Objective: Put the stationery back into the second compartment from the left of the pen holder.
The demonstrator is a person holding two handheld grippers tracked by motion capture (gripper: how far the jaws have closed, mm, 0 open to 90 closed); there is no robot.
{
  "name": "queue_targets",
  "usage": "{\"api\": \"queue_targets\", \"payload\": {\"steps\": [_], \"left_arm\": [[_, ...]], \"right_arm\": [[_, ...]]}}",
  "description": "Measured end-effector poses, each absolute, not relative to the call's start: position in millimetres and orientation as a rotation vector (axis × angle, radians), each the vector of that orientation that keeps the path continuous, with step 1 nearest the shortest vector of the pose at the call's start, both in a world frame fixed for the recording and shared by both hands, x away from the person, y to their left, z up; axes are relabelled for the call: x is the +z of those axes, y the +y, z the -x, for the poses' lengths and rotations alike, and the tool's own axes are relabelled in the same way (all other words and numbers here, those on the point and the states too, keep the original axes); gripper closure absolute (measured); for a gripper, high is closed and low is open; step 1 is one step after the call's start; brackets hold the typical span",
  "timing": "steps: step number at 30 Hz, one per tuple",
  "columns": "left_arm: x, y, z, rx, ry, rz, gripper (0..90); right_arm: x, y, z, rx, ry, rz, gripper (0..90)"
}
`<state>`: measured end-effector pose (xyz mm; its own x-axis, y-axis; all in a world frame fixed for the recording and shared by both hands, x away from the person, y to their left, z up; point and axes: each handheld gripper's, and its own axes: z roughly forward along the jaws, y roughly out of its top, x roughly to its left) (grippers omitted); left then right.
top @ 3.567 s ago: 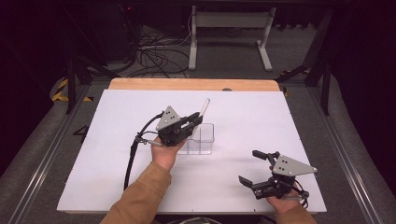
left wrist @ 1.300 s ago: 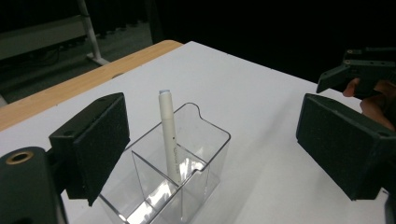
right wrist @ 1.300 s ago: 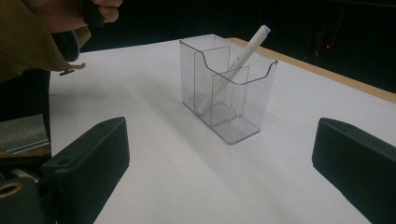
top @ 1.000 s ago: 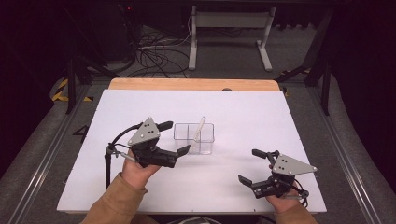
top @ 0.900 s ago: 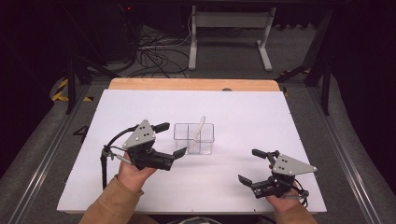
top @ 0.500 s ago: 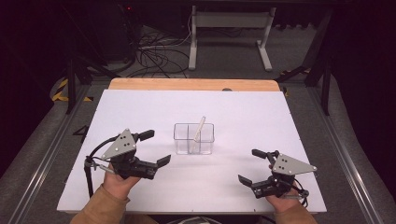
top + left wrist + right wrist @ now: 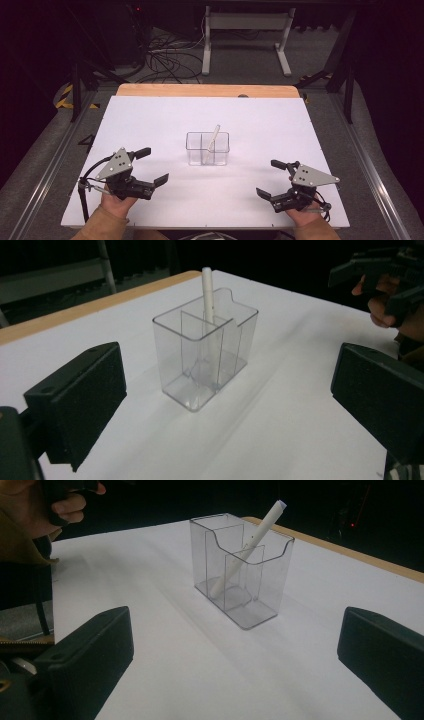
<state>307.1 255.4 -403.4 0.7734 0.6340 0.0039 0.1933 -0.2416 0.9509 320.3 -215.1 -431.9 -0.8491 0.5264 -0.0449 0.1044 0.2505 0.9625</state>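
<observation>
High view: clear plastic two-compartment holder sits upright mid-worktop on the white worktop, with a white pen-like stick standing inside it, leaning, top end sticking out above the rim. Stick sits by the centre divider; in this view it reads as the right compartment, but I can't tell for sure.

Left gripper is at the near-left part of the worktop, well apart from the holder. Its jaws have just been opening; they stand wide, nothing between them. Grey three-cornered plate on top, black cable looping off to the left.

Right gripper is at the near-right part of the worktop, also well apart from the holder. Jaws spread wide, nothing gripped.

Left gripper view: holder centred between the two black jaws but farther off, no contact. Stick rises past the rim, close to the divider. Other hand with its gripper visible top right.

Right gripper view: holder ahead, stick tilted with its tip up to the right, lower end on the holder floor. Jaws wide, bare white surface between them. Person's fingers top left.
</observation>
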Motion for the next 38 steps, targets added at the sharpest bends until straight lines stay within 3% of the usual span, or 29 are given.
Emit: {"api": "queue_targets", "payload": {"steps": [19,38], "left_arm": [[-445.8,274.2,-294.5,0.518,0.689,-1.812,0.7],[-440.0,278.1,-292.8,0.486,0.747,-1.797,1.1]], "right_arm": [[-437.3,-217.3,-322.8,1.612,2.176,-0.574,1.7],[-441.0,-215.0,-325.5,1.602,2.196,-0.576,1.7]]}}
